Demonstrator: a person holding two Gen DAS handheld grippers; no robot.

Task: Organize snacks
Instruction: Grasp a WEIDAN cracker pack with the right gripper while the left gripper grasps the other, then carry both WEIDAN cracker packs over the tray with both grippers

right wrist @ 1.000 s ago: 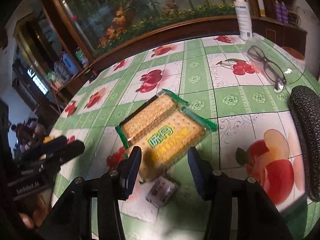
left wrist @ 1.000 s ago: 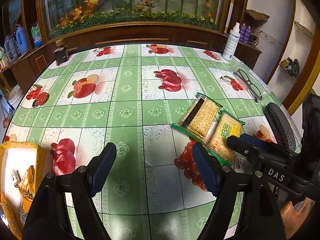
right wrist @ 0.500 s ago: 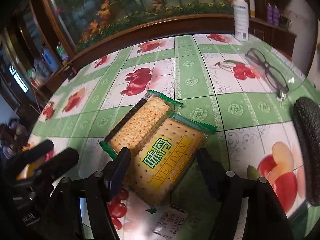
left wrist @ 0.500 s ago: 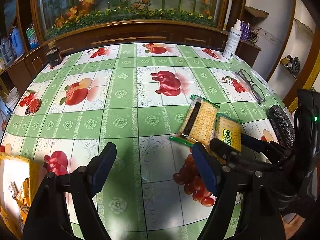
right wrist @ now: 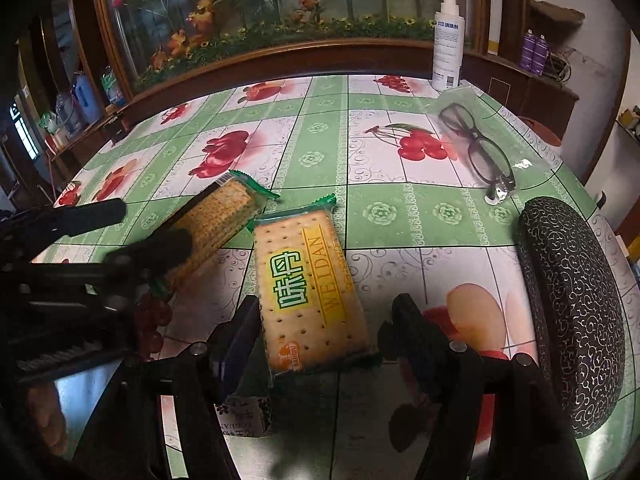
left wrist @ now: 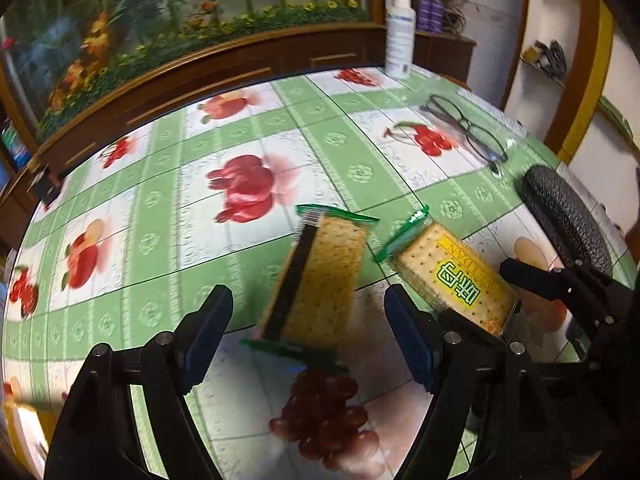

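Two cracker packs lie on the fruit-print tablecloth. One pack with a dark edge [left wrist: 320, 276] lies between the fingers of my open left gripper [left wrist: 308, 332]; it also shows in the right wrist view [right wrist: 216, 220]. The other pack, with a yellow and green label [right wrist: 308, 292], lies between the fingers of my open right gripper [right wrist: 320, 344] and shows in the left wrist view [left wrist: 456, 276]. Neither gripper is shut on a pack. A small snack packet [right wrist: 240, 416] lies under the right gripper.
A black patterned glasses case [right wrist: 572, 304] lies at the right edge. Glasses [right wrist: 476, 148] and a white spray bottle [right wrist: 448, 44] are at the far right. A yellow box [left wrist: 20, 436] peeks in at the lower left. A wooden cabinet stands behind the table.
Both grippers have moved forward over the packs. The two packs, touching before, now lie apart. The left view has swung right, so the yellow box is almost out of frame.
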